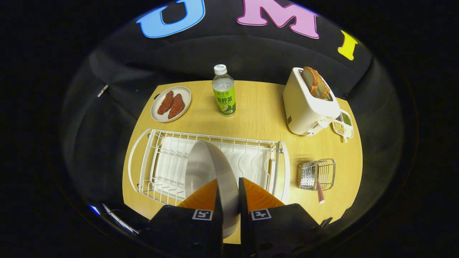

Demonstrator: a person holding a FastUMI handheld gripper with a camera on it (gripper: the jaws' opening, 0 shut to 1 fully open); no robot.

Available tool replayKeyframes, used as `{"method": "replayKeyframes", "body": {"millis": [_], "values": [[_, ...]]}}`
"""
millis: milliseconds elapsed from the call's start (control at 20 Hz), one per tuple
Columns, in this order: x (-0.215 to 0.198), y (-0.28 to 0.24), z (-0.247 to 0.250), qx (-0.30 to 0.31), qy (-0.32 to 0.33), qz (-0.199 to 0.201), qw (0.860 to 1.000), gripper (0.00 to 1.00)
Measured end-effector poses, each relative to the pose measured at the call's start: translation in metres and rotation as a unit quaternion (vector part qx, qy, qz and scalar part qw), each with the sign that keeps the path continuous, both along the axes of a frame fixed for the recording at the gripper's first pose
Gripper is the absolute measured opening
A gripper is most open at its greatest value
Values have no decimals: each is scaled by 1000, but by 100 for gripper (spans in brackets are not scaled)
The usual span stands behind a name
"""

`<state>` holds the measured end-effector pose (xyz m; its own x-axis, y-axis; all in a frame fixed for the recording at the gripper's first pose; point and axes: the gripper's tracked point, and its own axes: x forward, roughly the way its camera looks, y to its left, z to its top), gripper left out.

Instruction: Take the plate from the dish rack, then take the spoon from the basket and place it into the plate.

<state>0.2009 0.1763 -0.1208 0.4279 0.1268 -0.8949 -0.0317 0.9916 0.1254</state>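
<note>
I see the pale wooden table [258,118] across mid-frame, the white wire dish rack [157,161] at lower left. My gripper [228,190] clamps the round grey plate [208,165] by its rim, held edge-on, I judge to clear the rack's wires. Right: white toaster [308,107], small wire basket [319,173] holding the striped-handled spoon [320,193]; nothing blocks it.

The wooden counter [265,118] carries a white dish rack [157,157], a wire basket [317,174] and a toaster [308,105]. Farther back stand a bottle [223,91] and a plate of 2 meat pieces [171,104]; a small divided dish [343,124] sits beside the toaster.
</note>
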Motion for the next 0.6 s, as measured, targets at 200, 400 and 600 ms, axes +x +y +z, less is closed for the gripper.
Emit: {"method": "replayKeyframes", "body": {"millis": [200,400,600], "values": [[-22,-16,27,51,-36,33,998,24],[-65,-59,48,112,-56,31,992,24],[-116,-113,47,161,-53,1,986,24]]}}
